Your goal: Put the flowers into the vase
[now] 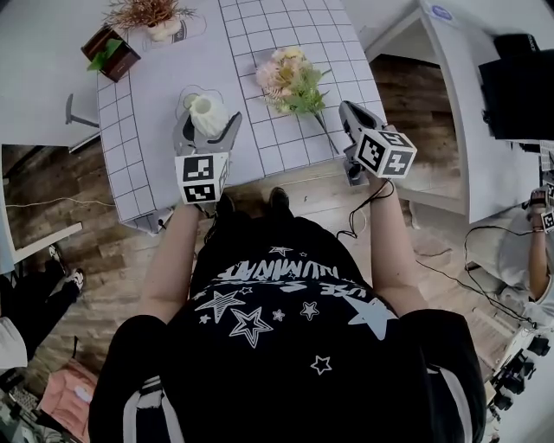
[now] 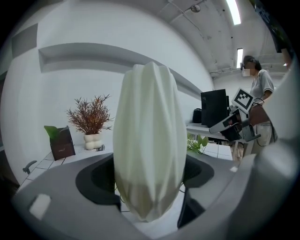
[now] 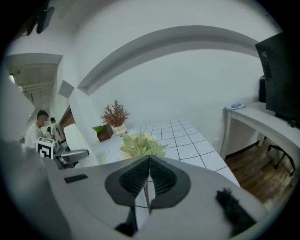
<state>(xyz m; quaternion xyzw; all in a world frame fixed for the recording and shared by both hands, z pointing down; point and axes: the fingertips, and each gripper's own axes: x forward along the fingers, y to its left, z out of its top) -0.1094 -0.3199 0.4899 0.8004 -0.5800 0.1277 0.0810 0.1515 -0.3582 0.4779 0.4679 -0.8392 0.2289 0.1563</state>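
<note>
A white ribbed vase (image 1: 206, 112) stands near the front of the grid-lined table (image 1: 286, 143). My left gripper (image 1: 208, 123) reaches around it. In the left gripper view the vase (image 2: 149, 140) fills the space between the jaws, and my left gripper (image 2: 150, 187) has its pads against the vase's sides. A bouquet of pale pink and cream flowers (image 1: 290, 78) lies on the table, its thin stem (image 1: 327, 130) running toward the front edge. My right gripper (image 1: 344, 107) is shut just right of and over that stem. In the right gripper view the flowers (image 3: 139, 144) lie ahead of my right gripper (image 3: 149, 161).
A dried reddish plant in a white pot (image 1: 151, 17) and a dark box with a green leaf (image 1: 111, 52) stand at the table's far left. A white desk with a black monitor (image 1: 519, 86) is off to the right. Another person (image 2: 258, 101) stands beyond it.
</note>
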